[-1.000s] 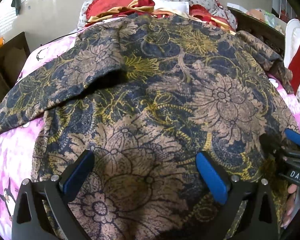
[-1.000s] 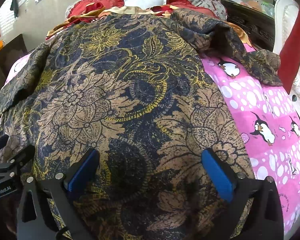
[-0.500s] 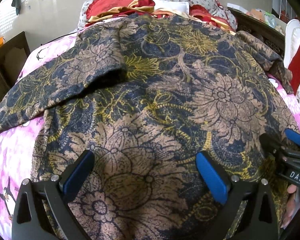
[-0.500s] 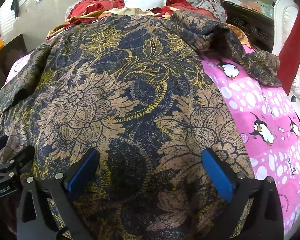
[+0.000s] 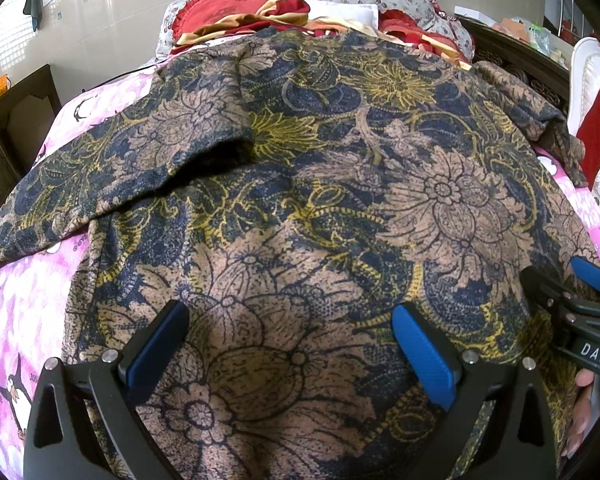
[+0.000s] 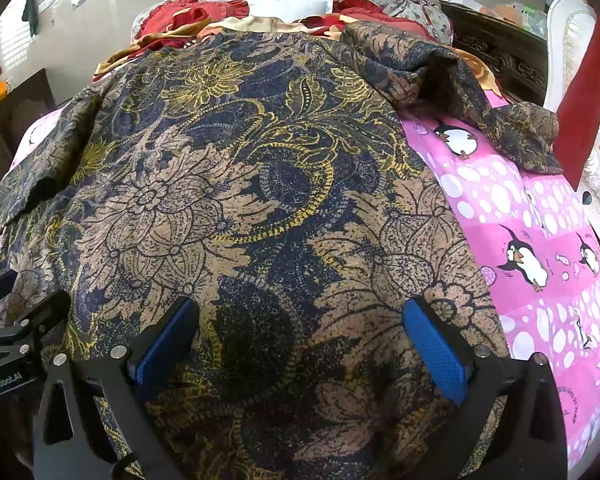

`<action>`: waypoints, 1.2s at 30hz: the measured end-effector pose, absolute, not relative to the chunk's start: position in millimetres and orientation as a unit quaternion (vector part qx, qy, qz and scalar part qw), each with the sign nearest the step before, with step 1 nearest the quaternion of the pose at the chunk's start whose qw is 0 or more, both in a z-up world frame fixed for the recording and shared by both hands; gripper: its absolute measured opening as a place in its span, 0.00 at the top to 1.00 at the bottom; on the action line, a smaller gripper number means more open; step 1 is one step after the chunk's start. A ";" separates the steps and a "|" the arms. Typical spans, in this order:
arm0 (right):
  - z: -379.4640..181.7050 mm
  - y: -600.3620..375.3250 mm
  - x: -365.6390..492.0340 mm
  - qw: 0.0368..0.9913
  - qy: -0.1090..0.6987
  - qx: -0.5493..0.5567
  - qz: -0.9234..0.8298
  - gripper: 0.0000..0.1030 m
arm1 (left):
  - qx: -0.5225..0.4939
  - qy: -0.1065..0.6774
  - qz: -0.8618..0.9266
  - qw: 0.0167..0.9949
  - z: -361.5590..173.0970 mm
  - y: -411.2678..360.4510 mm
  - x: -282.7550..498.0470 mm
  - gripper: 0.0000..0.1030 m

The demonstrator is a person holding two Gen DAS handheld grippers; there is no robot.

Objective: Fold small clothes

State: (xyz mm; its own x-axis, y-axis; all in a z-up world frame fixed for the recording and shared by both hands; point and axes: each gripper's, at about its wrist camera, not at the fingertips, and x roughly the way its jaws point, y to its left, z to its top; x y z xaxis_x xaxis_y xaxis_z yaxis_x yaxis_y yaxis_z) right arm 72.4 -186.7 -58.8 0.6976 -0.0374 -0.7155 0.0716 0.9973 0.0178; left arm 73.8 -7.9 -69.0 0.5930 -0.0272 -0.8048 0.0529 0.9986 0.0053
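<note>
Both grippers: we held left gripper (image 5: 288, 344) and right gripper (image 6: 300, 340) spread wide, unmoved, grasping nothing.
Garment (image 5: 320, 200): lay unchanged across bedsheet (image 6: 540, 220) (folding not yet begun).

Black gripper (image 5: 290, 350), blue pads (image 5: 422, 356), silver screws.

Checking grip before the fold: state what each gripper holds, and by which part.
Nothing: left gripper and right gripper are both open above the floral garment.
</note>
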 end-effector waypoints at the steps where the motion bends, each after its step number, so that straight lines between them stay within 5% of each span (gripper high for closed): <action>1: -58.7 -186.5 72.3 0.921 0.388 0.022 -0.030 0.01 | 0.014 0.450 -0.022 0.892 -69.1 -7.9 73.7 0.00; 36: -59.0 -188.3 72.5 0.920 0.390 0.025 -0.026 0.01 | 0.008 0.451 -0.020 0.892 -71.5 -8.6 79.1 0.00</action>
